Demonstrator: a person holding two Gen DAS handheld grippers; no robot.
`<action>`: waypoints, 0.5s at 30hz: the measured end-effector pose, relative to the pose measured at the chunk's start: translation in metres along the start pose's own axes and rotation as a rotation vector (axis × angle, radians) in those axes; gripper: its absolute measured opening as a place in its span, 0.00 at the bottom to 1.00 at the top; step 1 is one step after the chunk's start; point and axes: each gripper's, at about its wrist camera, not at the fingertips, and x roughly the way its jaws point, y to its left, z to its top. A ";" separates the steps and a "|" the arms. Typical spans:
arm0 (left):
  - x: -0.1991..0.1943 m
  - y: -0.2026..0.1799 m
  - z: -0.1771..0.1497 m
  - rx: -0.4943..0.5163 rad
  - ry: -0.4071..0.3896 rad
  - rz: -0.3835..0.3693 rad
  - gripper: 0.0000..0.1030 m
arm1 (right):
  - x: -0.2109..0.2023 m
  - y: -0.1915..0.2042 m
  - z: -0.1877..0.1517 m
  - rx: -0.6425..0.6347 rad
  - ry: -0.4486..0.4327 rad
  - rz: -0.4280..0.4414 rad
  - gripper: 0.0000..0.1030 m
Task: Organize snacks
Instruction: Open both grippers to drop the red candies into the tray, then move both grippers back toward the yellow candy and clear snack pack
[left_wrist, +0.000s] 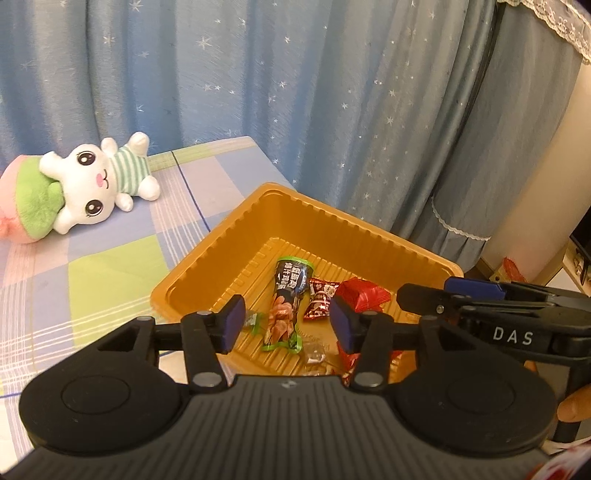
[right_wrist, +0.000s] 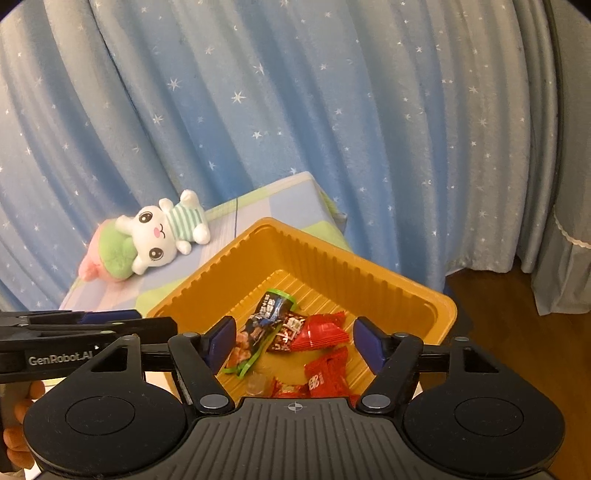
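Observation:
A gold plastic tray (left_wrist: 236, 236) (right_wrist: 402, 288) sits at the table's corner and holds several snacks: a dark green-edged packet (left_wrist: 288, 302) (right_wrist: 258, 328), a small dark-red sachet (left_wrist: 319, 299) (right_wrist: 290, 330), red wrapped packets (left_wrist: 364, 293) (right_wrist: 321, 330) and a clear candy (left_wrist: 314, 352) (right_wrist: 256, 384). My left gripper (left_wrist: 286, 325) is open and empty, hovering above the tray's near side. My right gripper (right_wrist: 295, 343) is open and empty above the same tray. Each gripper shows in the other's view, the right (left_wrist: 424, 295) and the left (right_wrist: 162, 325).
A white plush bunny (left_wrist: 99, 177) (right_wrist: 159, 236) with a pink and green cushion lies on the checked tablecloth (left_wrist: 92, 266) behind the tray. A blue star curtain (left_wrist: 332, 92) hangs close behind the table. Wooden floor (right_wrist: 498, 314) lies to the right.

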 end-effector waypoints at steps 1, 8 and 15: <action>-0.004 0.002 -0.002 -0.002 -0.003 -0.002 0.47 | -0.003 0.002 -0.001 0.003 -0.003 -0.005 0.70; -0.033 0.015 -0.019 -0.024 -0.010 -0.011 0.53 | -0.027 0.013 -0.013 0.030 -0.023 -0.035 0.79; -0.067 0.030 -0.043 -0.033 -0.009 -0.019 0.58 | -0.054 0.031 -0.034 0.044 -0.022 -0.061 0.81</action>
